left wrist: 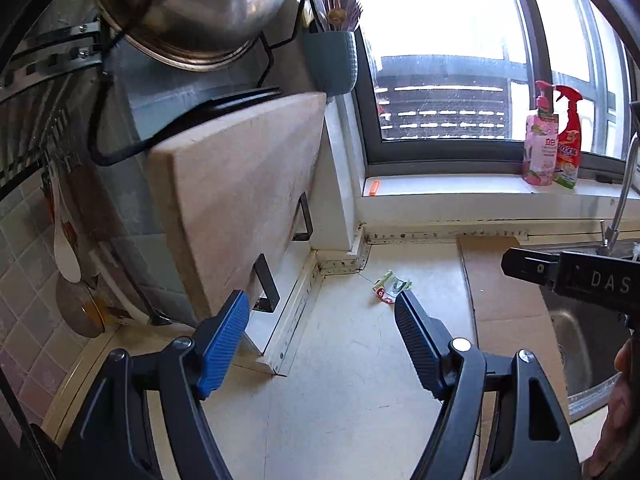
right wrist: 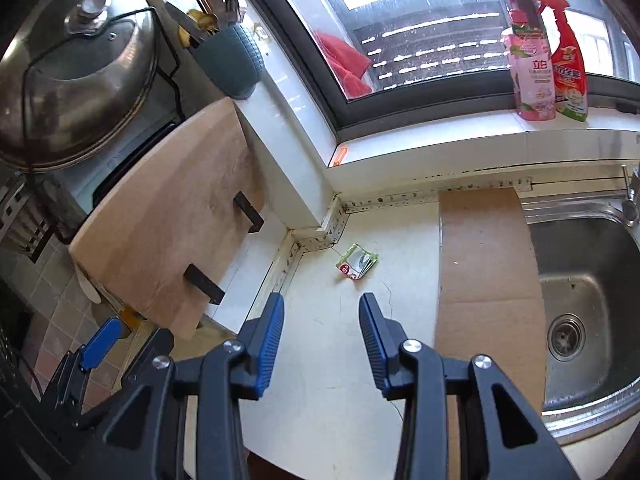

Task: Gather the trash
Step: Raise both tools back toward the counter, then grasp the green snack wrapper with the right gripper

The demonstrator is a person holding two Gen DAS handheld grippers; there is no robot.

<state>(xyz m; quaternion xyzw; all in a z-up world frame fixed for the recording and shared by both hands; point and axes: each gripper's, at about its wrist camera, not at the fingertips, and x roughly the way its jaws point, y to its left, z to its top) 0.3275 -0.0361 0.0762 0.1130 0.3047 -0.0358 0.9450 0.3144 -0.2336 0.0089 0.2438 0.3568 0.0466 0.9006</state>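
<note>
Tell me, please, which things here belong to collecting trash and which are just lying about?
Belongs to the job:
crumpled wrapper on the counter
right tongs, open
left tongs, open

Just lying about:
cutting board
two bottles on the sill
cutlery holder
pot lid
sink
cardboard

One crumpled wrapper (right wrist: 356, 267) lies on the tabletop (right wrist: 328, 360), with one sheet of cardboard (right wrist: 486, 264) at its 3 o'clock. Two bottles (right wrist: 534, 76) stand on the windowsill; one cutting board (right wrist: 168, 216), one pot lid (right wrist: 76, 76), one utensil holder (right wrist: 236, 64), one sink (right wrist: 592, 300).

Right gripper (left wrist: 600, 280) body reads "DAS", rest cut off. Pink bottle (right wrist: 534, 76) label: "立白". Wrapper (right wrist: 356, 262) print illegible.
</note>
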